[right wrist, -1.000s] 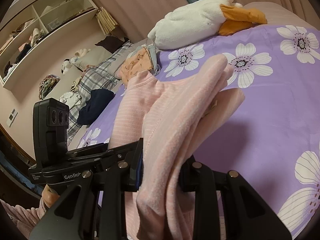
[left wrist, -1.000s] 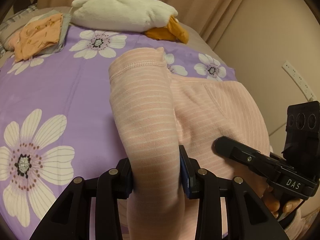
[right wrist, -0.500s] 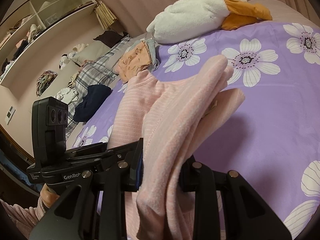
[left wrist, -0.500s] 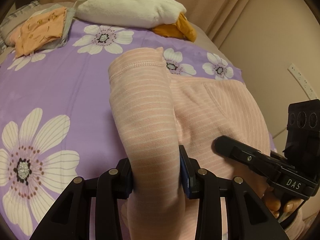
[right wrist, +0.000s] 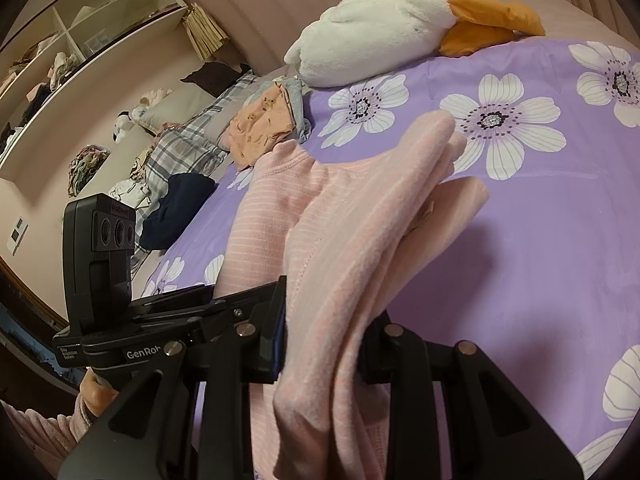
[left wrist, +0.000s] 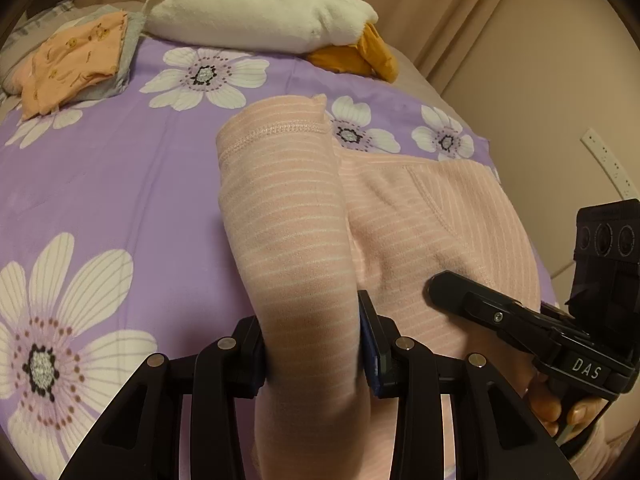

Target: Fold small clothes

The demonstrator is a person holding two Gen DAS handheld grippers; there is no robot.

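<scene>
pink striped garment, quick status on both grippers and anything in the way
Left gripper and right gripper both clamped on the pink striped garment. Garment lifted over purple floral bedspread. Folded orange clothes and white plush lie farther up the bed.

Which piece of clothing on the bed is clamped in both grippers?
The pink striped garment; the orange printed one lies folded, untouched, far off near the white plush.

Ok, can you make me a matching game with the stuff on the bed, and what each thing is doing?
Things:
1. pink striped garment
2. white plush toy
3. orange folded clothes
4. purple flowered bedspread

States:
A. covers the bed under everything
B. clamped in both sets of jaws
C. lies at the far end, showing an orange part
D. stacked on a grey piece at the far left

Pairs: 1-B, 2-C, 3-D, 4-A
</scene>
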